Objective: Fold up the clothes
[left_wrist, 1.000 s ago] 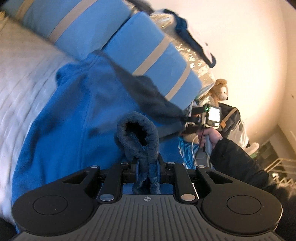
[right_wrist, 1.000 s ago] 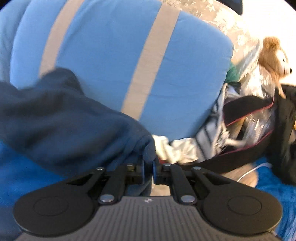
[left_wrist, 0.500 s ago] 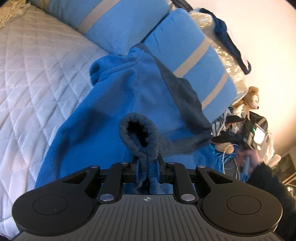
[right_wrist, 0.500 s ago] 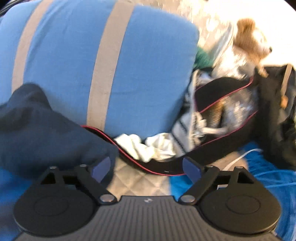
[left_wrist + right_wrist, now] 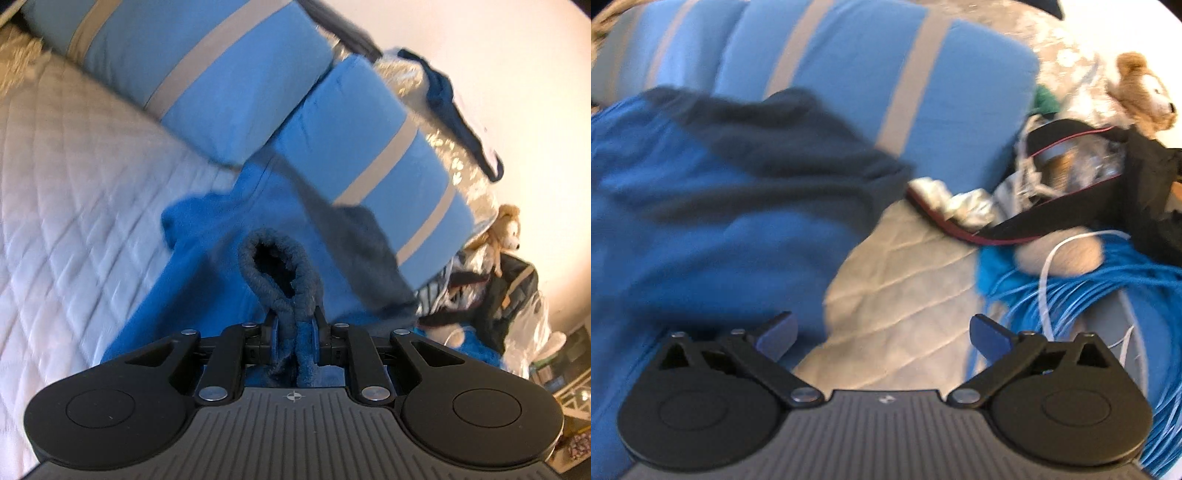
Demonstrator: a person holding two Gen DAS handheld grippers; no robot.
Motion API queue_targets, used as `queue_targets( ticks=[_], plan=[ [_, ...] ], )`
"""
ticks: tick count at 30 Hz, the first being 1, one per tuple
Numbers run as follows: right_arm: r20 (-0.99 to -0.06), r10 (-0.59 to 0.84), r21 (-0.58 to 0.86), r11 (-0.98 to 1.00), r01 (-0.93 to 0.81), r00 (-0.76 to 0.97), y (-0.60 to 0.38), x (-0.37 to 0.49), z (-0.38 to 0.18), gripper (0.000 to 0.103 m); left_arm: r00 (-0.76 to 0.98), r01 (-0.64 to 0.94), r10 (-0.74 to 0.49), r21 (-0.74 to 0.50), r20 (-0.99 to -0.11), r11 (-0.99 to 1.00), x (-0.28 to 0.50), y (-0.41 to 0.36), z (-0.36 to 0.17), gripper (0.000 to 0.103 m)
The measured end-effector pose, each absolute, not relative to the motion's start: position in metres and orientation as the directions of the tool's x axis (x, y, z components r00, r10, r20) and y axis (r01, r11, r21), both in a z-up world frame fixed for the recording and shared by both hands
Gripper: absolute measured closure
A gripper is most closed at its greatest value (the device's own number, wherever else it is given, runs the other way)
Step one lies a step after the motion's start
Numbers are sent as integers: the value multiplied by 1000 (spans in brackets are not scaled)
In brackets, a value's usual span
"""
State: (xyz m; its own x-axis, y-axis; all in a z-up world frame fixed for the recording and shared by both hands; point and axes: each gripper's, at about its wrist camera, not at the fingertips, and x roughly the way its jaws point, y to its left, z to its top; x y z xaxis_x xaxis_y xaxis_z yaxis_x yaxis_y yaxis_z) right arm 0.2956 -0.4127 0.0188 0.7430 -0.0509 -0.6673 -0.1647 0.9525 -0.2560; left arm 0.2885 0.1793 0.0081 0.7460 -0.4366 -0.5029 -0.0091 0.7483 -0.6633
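Quilted bed (image 5: 74, 155), left gripper (image 5: 294, 330) pinching fleece cuff (image 5: 280, 266), right gripper (image 5: 884, 334) just opened, empty

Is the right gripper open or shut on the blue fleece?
Open. The right gripper has just spread wide with only quilt between its fingers; the blue fleece lies beside it, released.

I see my left gripper (image 5: 294, 343) closed on the dark ribbed cuff (image 5: 279, 266) of a blue fleece garment (image 5: 207, 280), which lies spread on the white quilted bed cover (image 5: 74, 184). Far behind it, two blue pillows with beige stripes (image 5: 221, 74) lie side by side. At the far right sits a plush bear (image 5: 504, 232) among bags.
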Motion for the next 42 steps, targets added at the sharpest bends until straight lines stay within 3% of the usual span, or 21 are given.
queue_targets(
  ticks=[9,19,23,35,38,42],
  plan=[
    [-660,-22,-270,940,-210,751,-367,294,-23,0,796,-3,-424,-703,-433,712,315,179,71,88],
    [-651,98,-45,985,-167,752,-361,310,-11,0,787,-19,-419,-697,-452,717,318,177,74,88],
    [-646,-41,-238,960,-150,762,-350,310,-17,0,791,-30,-443,-751,-421,660,319,183,79,88],
    [-644,-31,-26,999,18,764,-377,335,-29,0,800,71,-519,-811,-302,581,322,160,130,88],
    [-620,-84,21,992,124,780,-394,338,-28,0,802,68,-510,-801,-311,595,321,162,131,88],
    [-610,-213,-69,974,217,763,-414,344,-34,2,781,3,-484,-773,-395,635,319,170,112,88]
  ],
)
